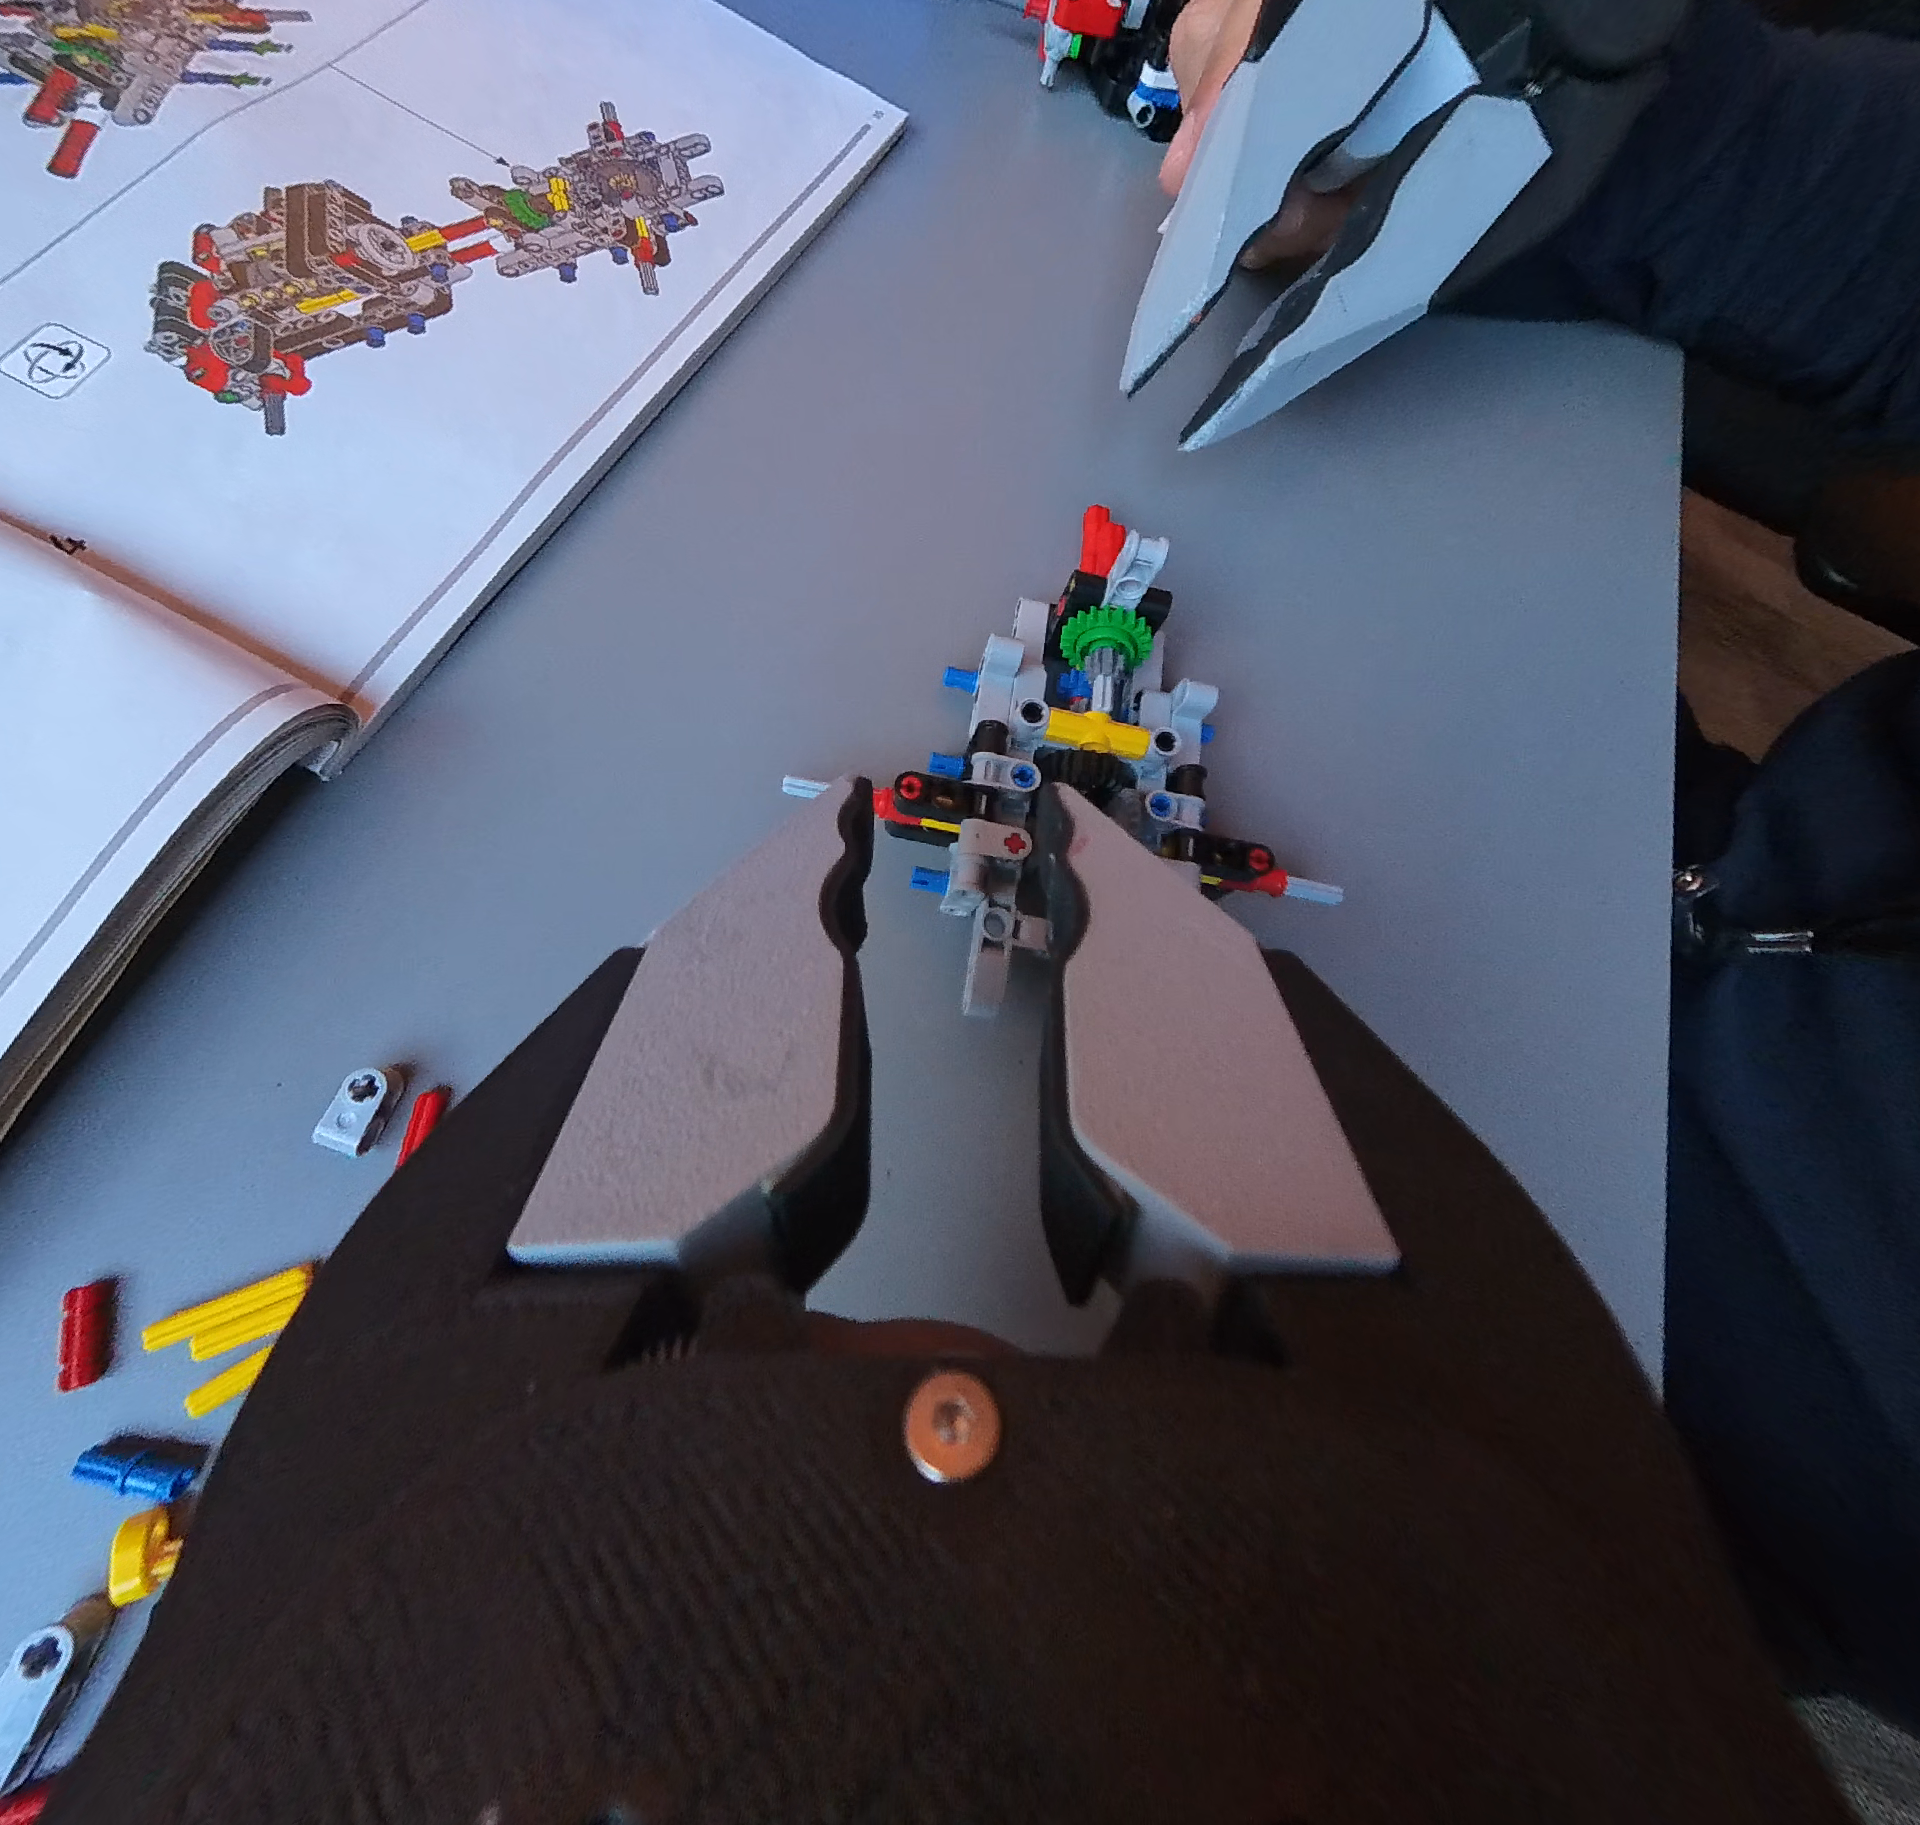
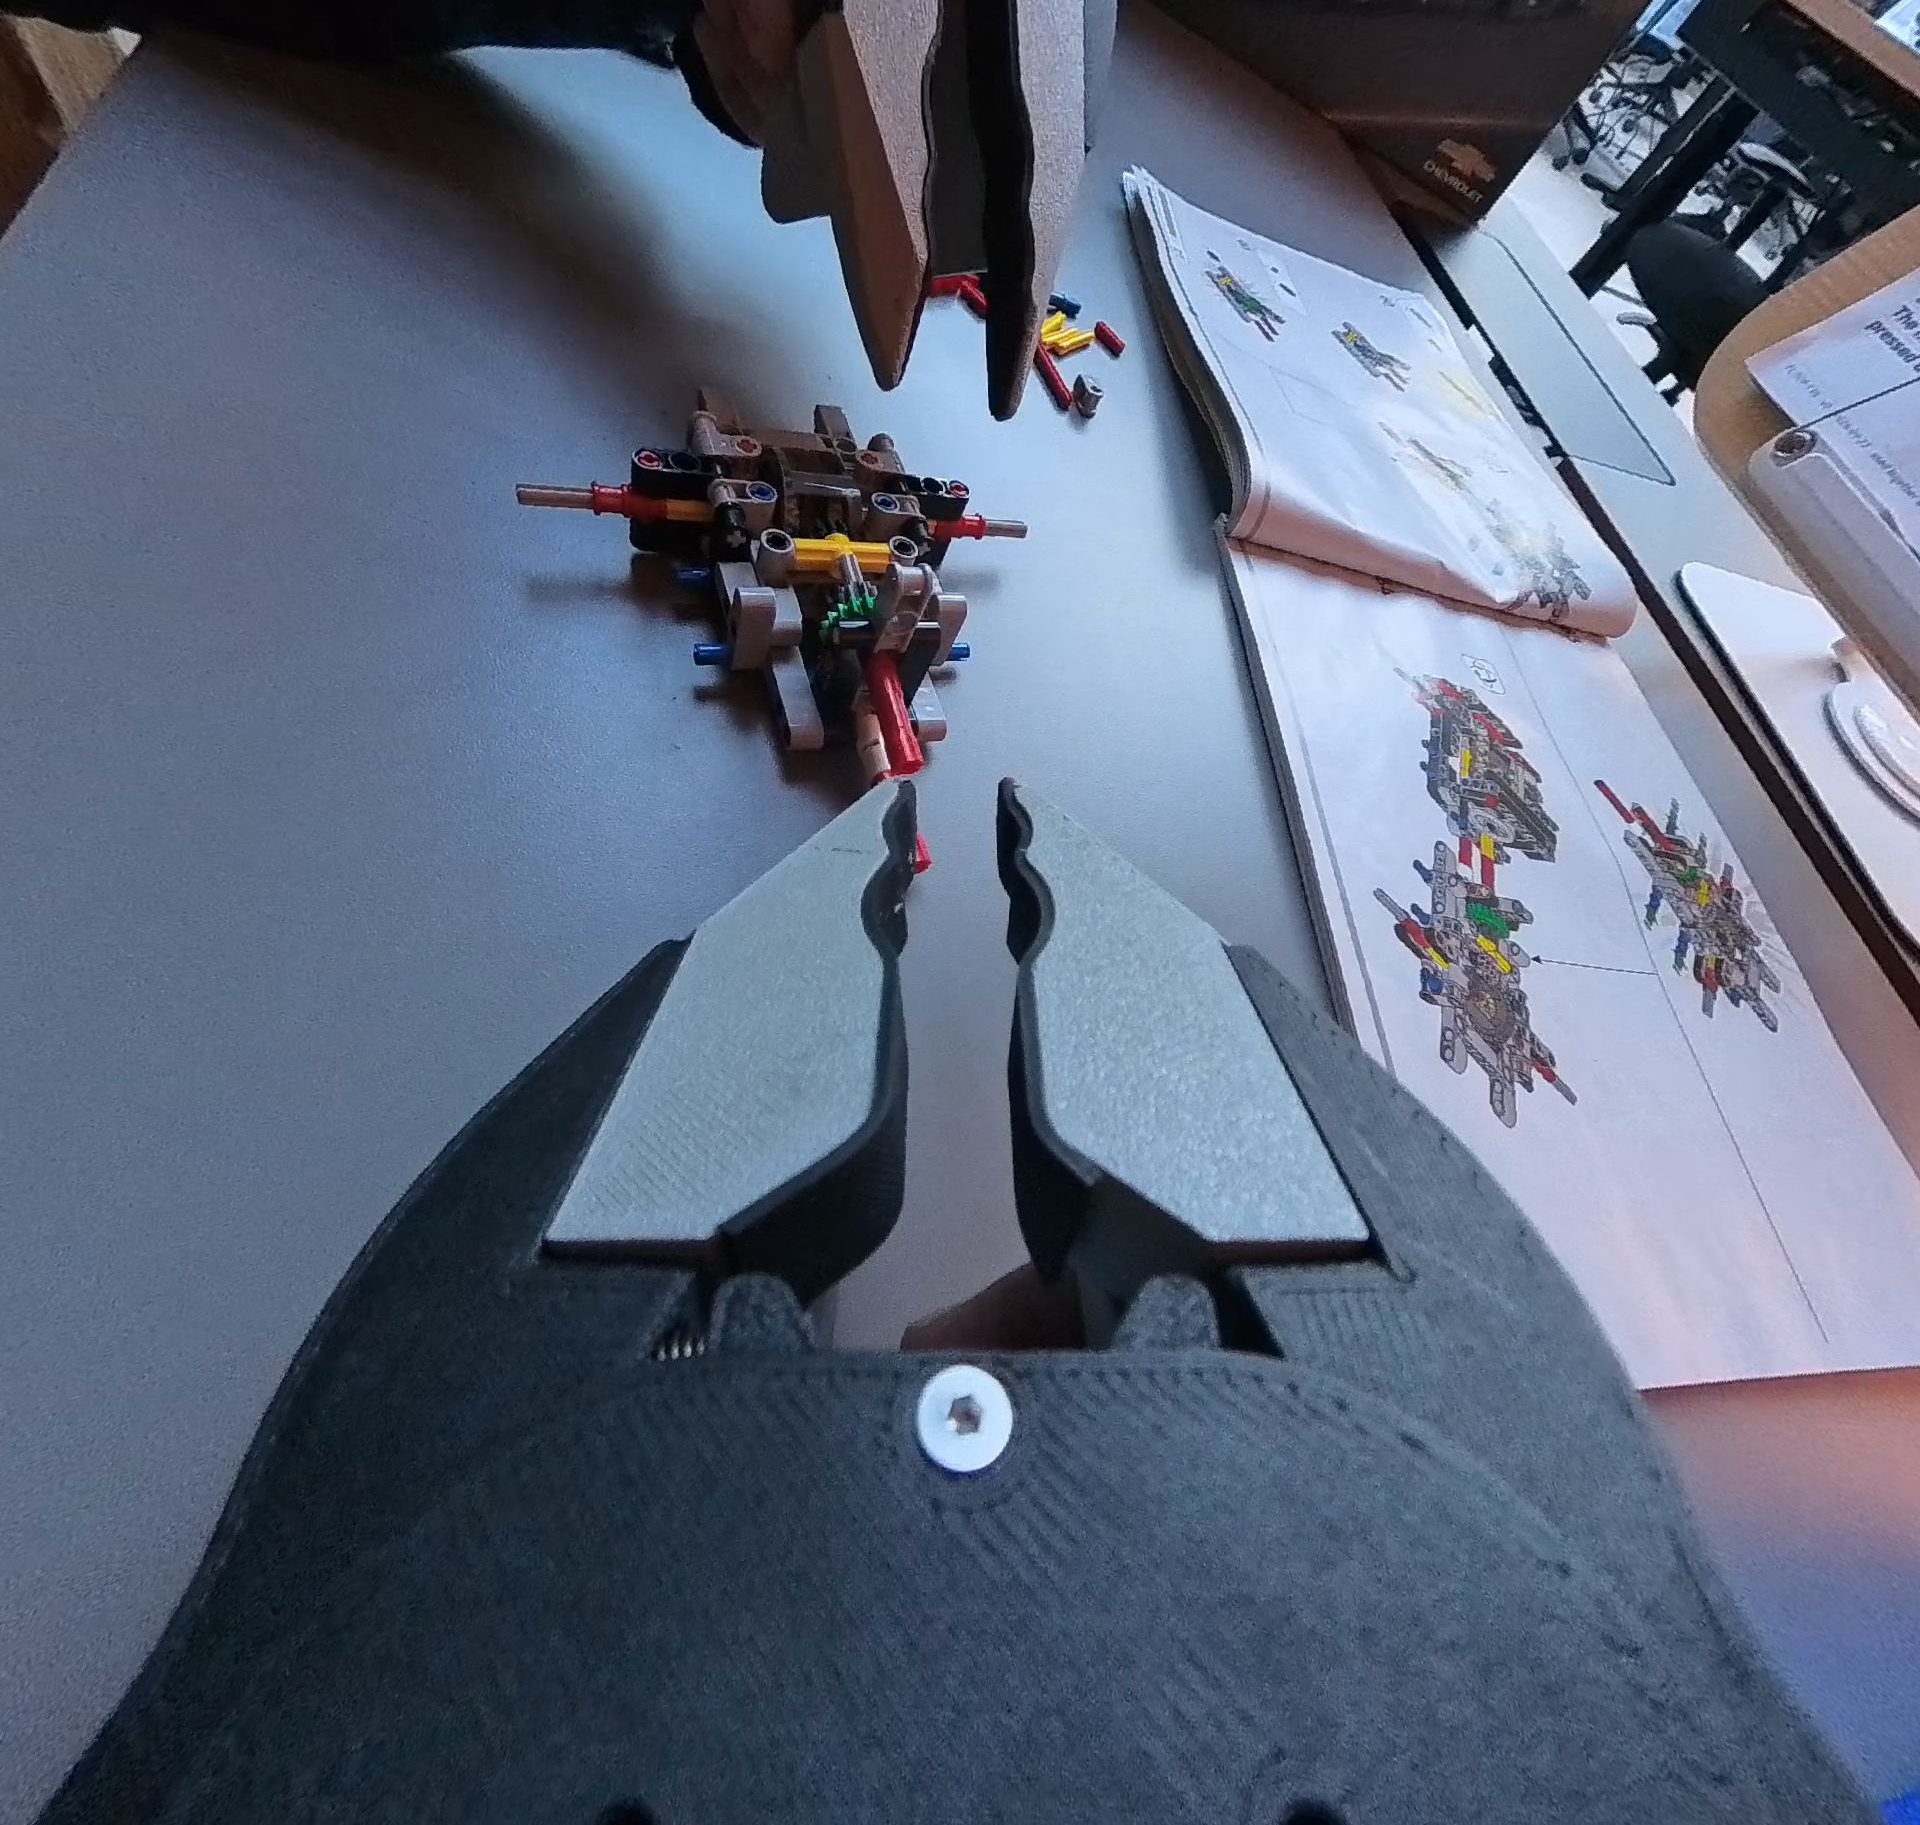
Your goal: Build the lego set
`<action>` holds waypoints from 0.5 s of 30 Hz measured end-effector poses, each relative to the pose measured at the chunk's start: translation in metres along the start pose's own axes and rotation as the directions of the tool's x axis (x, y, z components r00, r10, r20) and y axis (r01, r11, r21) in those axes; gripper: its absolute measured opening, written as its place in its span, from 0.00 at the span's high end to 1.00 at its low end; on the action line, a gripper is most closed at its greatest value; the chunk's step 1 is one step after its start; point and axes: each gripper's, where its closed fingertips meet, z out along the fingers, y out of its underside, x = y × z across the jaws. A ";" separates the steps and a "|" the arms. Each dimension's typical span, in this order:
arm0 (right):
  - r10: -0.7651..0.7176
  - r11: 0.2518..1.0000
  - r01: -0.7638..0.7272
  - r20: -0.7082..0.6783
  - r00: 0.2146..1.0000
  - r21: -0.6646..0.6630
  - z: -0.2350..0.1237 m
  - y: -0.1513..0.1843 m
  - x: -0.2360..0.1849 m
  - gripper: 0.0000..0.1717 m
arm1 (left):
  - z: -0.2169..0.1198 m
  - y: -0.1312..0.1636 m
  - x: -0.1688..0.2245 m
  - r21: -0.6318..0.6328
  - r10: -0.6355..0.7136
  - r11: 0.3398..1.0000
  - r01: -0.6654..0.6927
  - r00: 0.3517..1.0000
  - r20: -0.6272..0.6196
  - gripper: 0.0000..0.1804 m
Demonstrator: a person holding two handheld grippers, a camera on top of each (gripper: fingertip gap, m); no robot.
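While both tools hang over the grey table (image 1: 727,632), the multicoloured plastic brick-and-gear assembly (image 1: 1091,747) lies mid-frame in the left wrist view, long axis running up-frame from the left hand-held gripper (image 1: 961,809) toward the right hand-held gripper (image 1: 1169,414). Left is nearer: jaws spread, straddling the assembly's near end above it, no pad visibly pressing. Right sits at upper right of that view, jaws slightly apart, empty, just short of the red axle end (image 2: 891,726). Table edge runs close along the frame's right side. Open instruction booklet (image 1: 416,269) at upper left, loose small coloured pieces (image 1: 223,1328) lower left; bare table between.
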 end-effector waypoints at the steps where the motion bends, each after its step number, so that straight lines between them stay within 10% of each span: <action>1: 0.003 1.000 -0.003 0.000 1.000 0.001 0.000 0.000 0.000 0.93 | 0.000 0.001 0.000 -0.002 0.001 1.000 -0.001 1.000 -0.001 0.84; 15: 0.027 1.000 -0.027 0.006 1.000 0.011 -0.001 -0.001 0.002 0.94 | -0.002 0.005 0.001 -0.009 0.006 1.000 -0.006 1.000 -0.001 0.84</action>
